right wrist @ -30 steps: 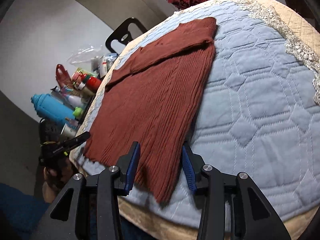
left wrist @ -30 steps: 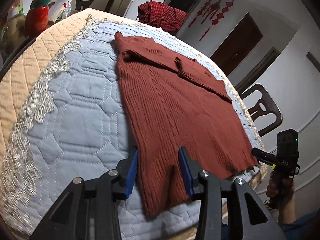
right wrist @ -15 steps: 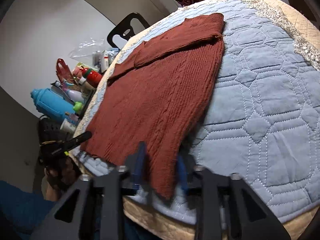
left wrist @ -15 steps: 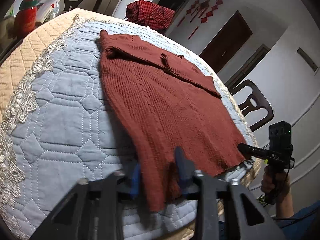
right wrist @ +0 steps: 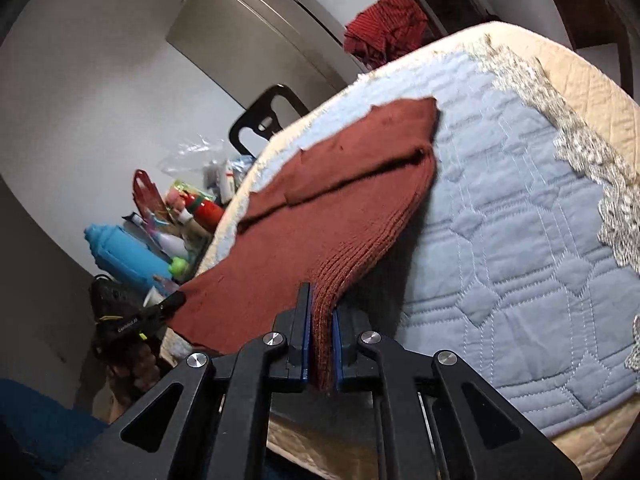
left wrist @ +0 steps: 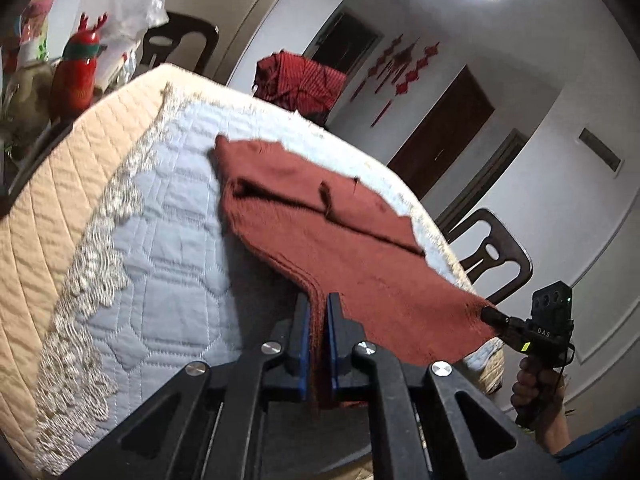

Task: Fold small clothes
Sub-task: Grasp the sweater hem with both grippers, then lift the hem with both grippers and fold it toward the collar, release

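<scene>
A rust-red knit sweater (left wrist: 360,248) lies on the blue quilted tabletop (left wrist: 168,264), sleeves folded across its top. My left gripper (left wrist: 319,308) is shut on the sweater's near hem corner and lifts it off the quilt. In the right wrist view the sweater (right wrist: 328,216) rises from the quilt (right wrist: 520,240) to my right gripper (right wrist: 321,312), which is shut on the other hem corner. Each gripper shows in the other's view, the right gripper (left wrist: 492,314) and the left gripper (right wrist: 176,300), pinching the hem edge.
A red checked cloth (left wrist: 300,80) sits at the table's far end. Dark chairs (left wrist: 496,256) (right wrist: 268,116) stand beside the table. A red reindeer bottle (left wrist: 78,76), a blue bottle (right wrist: 124,256) and several small items crowd a side surface. Lace trim (left wrist: 92,260) borders the quilt.
Both grippers closed on the sweater's hem corners and lifted the hem off the quilt; the near half of the sweater now hangs raised between them.
</scene>
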### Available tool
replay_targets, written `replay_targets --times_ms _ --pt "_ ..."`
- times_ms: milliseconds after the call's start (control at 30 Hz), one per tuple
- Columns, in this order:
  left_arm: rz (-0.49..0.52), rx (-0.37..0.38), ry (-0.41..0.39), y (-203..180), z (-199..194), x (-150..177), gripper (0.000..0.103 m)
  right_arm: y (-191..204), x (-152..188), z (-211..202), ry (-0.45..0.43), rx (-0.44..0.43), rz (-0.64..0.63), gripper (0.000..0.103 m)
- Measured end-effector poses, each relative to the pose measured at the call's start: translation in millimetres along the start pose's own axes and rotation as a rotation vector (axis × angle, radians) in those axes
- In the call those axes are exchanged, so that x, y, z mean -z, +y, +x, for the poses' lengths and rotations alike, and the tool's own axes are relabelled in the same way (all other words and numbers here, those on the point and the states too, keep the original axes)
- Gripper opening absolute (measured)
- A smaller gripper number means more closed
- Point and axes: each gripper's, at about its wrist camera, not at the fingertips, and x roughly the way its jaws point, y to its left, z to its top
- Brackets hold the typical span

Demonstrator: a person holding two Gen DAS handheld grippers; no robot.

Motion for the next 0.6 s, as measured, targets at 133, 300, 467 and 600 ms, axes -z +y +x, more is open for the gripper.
replay_targets --times_ms 133,300,467,600 --pt "0.015 0.005 -0.031 -4.4 2.9 -18.8 0.009 3.6 -12.2 2.2 -0.025 -0.012 -0.018 0.008" --pt "0.007 0.016 -0.069 -3.2 13.8 -51.7 0.009 3.6 -37.6 10.4 -0.059 -0.032 -0.029 0.008" --pt "0.009 0.008 -0.093 -1.7 29.3 -83.6 0.009 6.7 -71.0 19.9 -0.09 -0.037 -0.051 0.008" --pt "-0.006 0.0 -0.099 6.2 45.6 -105.3 0.009 -0.8 -96.3 31.1 -0.108 -0.041 -0.034 0.008"
